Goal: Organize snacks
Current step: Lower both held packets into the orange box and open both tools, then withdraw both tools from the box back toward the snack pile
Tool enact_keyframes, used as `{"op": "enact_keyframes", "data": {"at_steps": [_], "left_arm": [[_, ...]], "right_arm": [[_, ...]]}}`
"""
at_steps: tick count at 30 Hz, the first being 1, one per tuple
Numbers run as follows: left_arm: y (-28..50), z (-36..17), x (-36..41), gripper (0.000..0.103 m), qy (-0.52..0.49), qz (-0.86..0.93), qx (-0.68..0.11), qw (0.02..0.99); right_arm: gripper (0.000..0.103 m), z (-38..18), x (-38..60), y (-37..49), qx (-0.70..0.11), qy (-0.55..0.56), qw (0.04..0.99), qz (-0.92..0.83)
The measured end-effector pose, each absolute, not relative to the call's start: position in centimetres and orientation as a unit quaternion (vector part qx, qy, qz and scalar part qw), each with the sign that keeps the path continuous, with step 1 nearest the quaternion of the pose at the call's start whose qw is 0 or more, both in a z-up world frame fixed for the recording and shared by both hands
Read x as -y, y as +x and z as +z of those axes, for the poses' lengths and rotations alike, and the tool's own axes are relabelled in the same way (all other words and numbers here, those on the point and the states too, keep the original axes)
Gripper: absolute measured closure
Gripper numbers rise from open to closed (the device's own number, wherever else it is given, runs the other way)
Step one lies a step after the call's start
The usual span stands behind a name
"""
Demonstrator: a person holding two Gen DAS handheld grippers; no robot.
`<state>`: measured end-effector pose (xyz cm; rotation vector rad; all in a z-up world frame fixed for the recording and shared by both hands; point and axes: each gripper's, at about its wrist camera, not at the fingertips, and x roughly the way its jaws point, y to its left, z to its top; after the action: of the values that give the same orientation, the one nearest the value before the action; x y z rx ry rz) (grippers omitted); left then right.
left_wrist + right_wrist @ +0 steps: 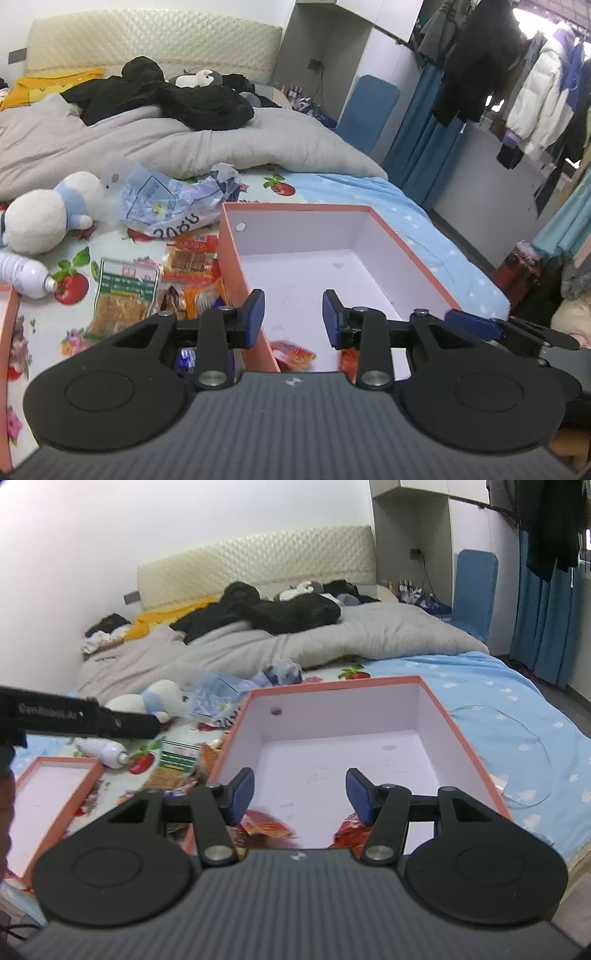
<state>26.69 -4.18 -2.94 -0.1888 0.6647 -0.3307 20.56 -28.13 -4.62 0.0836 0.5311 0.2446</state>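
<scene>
An orange-walled box (pixel 295 208) with a white inside lies open on the bed. Two red-orange snack packets (pixel 293 354) lie in its near end, under my grippers, one of them seen in the right wrist view as a red-orange packet (pixel 266 825). My left gripper (pixel 293 317) hovers over the box's near left wall, open, with nothing between its blue pads. My right gripper (pixel 299 794) hangs over the same box (pixel 332 683), open and empty. More snack packets (pixel 125 291) lie on the sheet left of the box, with orange ones (pixel 192 258) behind them.
The box's lid (pixel 55 775) lies at the left. A plush toy (pixel 48 218), a white bottle (pixel 22 275) and a crumpled plastic bag (pixel 166 203) lie beyond the snacks. A grey duvet (pixel 147 144) with black clothes fills the far bed. Hanging clothes (pixel 480 66) stand at the right.
</scene>
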Motion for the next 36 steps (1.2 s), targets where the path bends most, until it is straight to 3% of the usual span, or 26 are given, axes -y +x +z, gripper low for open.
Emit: {"op": "enact_keyframes", "data": {"at_steps": [16, 29, 36], "left_arm": [[16.2, -4.8, 0.2, 0.065, -0.078, -0.113, -0.274, 0.952], [9.1, -7.1, -2.4, 0.063, -0.098, -0.086, -0.293, 0.947], [7.4, -10.5, -3.6, 0.062, -0.121, -0.073, -0.342, 0.929]], "right_arm": [[0.046, -6.3, 26.4, 12.0, -0.242, 0.062, 0.959, 0.133], [0.046, -8.5, 23.9, 6.7, -0.260, 0.050, 0.951, 0.157], [0.046, -9.7, 22.5, 5.1, -0.278, 0.034, 0.944, 0.172]]}}
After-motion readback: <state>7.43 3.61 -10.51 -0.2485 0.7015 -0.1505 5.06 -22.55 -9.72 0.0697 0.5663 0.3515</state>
